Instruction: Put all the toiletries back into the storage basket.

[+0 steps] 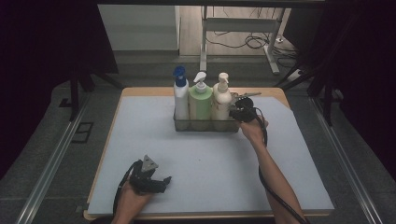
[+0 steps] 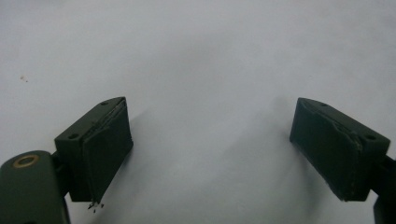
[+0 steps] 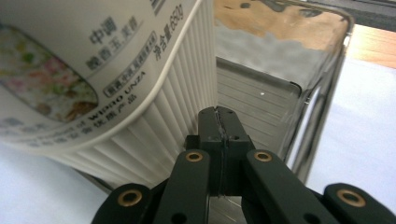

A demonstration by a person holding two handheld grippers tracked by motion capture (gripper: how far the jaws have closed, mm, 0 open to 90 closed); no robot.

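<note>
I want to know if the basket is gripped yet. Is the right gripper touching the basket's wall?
Cannot tell: in the right gripper view, the shut right gripper sits at the basket wall beside the cream bottle, contact unclear.

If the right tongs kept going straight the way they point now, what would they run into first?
Probably the inside wall of the metal basket, straight ahead of the shut right tongs. The cream pump bottle sits close alongside them and might be brushed first; depth is hard to judge.
</note>
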